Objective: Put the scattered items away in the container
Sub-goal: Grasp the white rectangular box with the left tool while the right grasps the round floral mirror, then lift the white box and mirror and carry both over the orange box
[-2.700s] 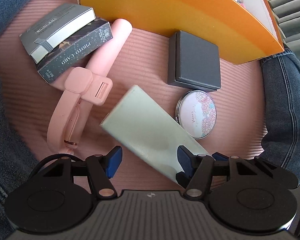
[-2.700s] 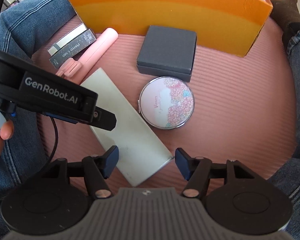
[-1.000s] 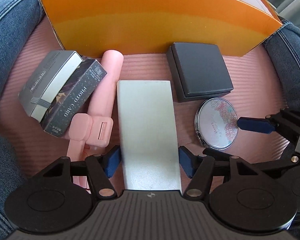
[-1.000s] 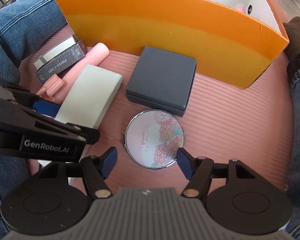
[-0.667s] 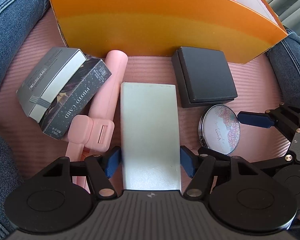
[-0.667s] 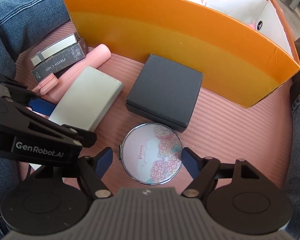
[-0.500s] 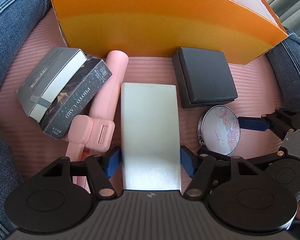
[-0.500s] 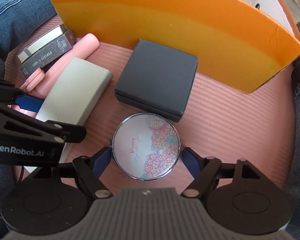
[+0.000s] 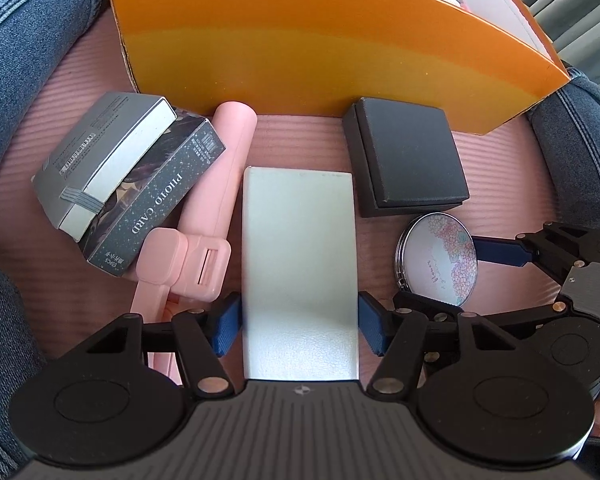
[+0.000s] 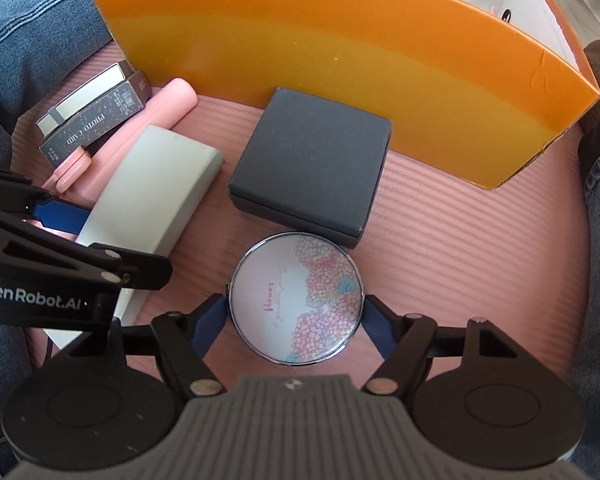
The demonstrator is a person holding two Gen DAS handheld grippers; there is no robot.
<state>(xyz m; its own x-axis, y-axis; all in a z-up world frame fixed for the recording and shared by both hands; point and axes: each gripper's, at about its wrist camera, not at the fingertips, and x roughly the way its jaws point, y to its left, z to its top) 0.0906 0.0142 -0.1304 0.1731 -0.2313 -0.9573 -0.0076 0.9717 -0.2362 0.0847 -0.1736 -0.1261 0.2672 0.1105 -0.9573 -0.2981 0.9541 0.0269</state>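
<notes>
The orange box (image 9: 320, 52) stands at the far edge of the pink mat (image 10: 460, 220), open side up and its near wall facing both grippers, so anything lifted has only a short way to go over that wall. None of the loose things on the mat is in it yet.

The black case (image 10: 312, 168) lies flat just before the wall, untouched, probably left for later because it is wide.

The pale slab (image 9: 300, 264) lies lengthwise between the fingers of the left gripper (image 9: 300, 322). The blue pads sit right at its long edges, the narrow dimension that fits the span; I cannot tell whether they press yet or merely flank it.

Two stacked card boxes (image 9: 120, 176) and a pink folding stick (image 9: 216, 184) lie left of the slab, the stick just beside it.

The round mirror (image 10: 296, 300) lies flat between the spread fingers of the right gripper (image 10: 294, 320), pads at opposite points of its rim, seemingly lined up across the diameter for a pinch.
</notes>
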